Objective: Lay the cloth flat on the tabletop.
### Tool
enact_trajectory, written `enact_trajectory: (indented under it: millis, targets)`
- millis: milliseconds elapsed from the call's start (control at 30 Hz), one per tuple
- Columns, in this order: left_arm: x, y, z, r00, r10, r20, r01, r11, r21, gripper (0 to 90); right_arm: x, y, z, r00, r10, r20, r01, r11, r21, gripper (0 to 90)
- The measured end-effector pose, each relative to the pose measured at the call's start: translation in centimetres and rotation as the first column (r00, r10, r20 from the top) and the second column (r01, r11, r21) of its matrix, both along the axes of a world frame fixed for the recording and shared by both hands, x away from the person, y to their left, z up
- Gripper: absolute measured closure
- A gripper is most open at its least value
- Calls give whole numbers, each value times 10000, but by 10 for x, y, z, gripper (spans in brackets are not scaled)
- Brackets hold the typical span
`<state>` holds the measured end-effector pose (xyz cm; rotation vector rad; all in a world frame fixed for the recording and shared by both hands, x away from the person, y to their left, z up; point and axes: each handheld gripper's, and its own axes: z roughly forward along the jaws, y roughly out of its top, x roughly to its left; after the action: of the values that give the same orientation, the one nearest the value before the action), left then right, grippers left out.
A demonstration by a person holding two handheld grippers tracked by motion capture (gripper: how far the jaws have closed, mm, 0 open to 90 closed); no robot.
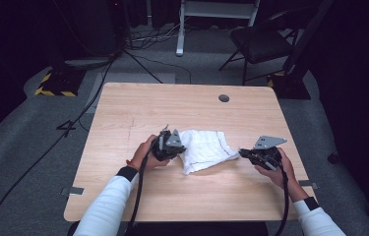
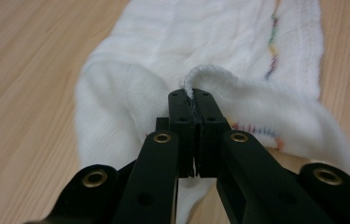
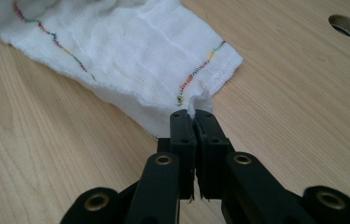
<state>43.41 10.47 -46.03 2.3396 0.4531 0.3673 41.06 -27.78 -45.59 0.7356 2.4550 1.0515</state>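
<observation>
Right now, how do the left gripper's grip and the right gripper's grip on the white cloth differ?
The left gripper pinches a raised fold along the white cloth; the right gripper pinches a corner tip. The left sits at the cloth's left side, the right off its right edge. Both are shut on the cloth over the wooden table.

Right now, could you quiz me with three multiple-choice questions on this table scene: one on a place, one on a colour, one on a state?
1. Where does the cloth lie?
A. between the two grippers
B. on the chair
C. at the table's far edge

2. What colour is the cloth's stitching?
A. plain black
B. many colours
C. gold

3. How is the left gripper?
A. wide open
B. lying aside
C. shut on the cloth

Answers: 1 A, the left gripper and the right gripper flank it on the table. 2 B, red, green, yellow and blue thread shows. 3 C, a fold is pinched between its jaws.
</observation>
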Motion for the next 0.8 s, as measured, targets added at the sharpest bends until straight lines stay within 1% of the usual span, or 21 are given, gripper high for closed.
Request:
enact_trajectory:
  millis: [67, 100, 133, 167, 233, 267, 333, 433, 467, 500, 533, 567, 600, 633, 667, 700, 733, 800]
  targets:
    - [0, 13, -1, 9996, 265, -94, -265, 9996, 36, 877, 0, -1, 1, 10000, -44, 2, 44, 10000, 24, 872]
    - [0, 22, -4, 9987, 494, -153, -491, 9986, 199, 877, 0, -1, 2, 10000, -76, 19, 76, 9999, 73, 872]
    - [0, 28, -6, 9980, 597, -219, -591, 9979, 271, 878, 0, -2, 2, 9999, -149, 55, 149, 9999, 39, 872]
    - [0, 35, -9, 9968, 709, -361, -700, 9972, 266, 878, 1, -3, 3, 9999, -148, 52, 148, 9999, 60, 872]
    - [-2, 44, -13, 9946, 894, -524, -884, 9959, 200, 879, 1, -2, 2, 9998, -208, -7, 208, 9998, 56, 872]
    - [-3, 46, -14, 9950, 841, -544, -830, 9963, 220, 878, 2, -2, 1, 9998, -199, -8, 199, 9998, 44, 872]
    - [-8, 45, -12, 9961, 716, -514, -712, 9974, 98, 864, 2, 1, 0, 9999, -172, -12, 172, 9999, 0, 872]
    - [-13, 39, -9, 9982, 463, -390, -454, 9987, 242, 854, 2, 4, 0, 9999, -114, -18, 114, 9998, -155, 872]
    - [-15, 37, -9, 9978, 479, -447, -470, 9987, 210, 802, 2, 4, -1, 9999, -120, -46, 120, 9999, -122, 872]
    - [-16, 36, -9, 9971, 547, -523, -542, 9985, 105, 707, 2, 4, -1, 9999, -126, -70, 125, 9998, -128, 872]
    - [-19, 34, -9, 9950, 653, -753, -654, 9979, 16, 606, 3, 4, -2, 9999, -141, -99, 140, 9998, -134, 872]
    - [-22, 32, -9, 9937, 692, -879, -697, 9976, -34, 532, 3, 4, -3, 9999, -122, -120, 120, 9998, -137, 872]
    - [-25, 29, -8, 9924, 679, -1022, -697, 9975, -142, 436, 3, 4, -3, 9998, -119, -173, 117, 9999, -127, 872]
    - [-29, 26, -7, 9912, 538, -1210, -573, 9980, -256, 377, 3, 4, -4, 9998, -94, -158, 92, 9999, -141, 872]
    - [-35, 20, -4, 9931, 268, -1142, -304, 9991, -301, 323, 4, 4, -4, 9998, -113, -147, 111, 9999, -131, 872]
    - [-41, 15, -3, 9957, 130, -919, -159, 9994, -304, 276, 4, 5, -4, 9998, -131, -180, 128, 9999, -114, 872]
    - [-45, 10, -3, 9970, -88, -766, 68, 9996, -265, 254, 4, 5, -5, 9997, -119, -206, 117, 9999, -112, 872]
    - [-52, 1, -4, 9956, -556, -756, 540, 9983, -235, 228, 4, 6, -5, 9998, -71, -209, 68, 9999, -154, 871]
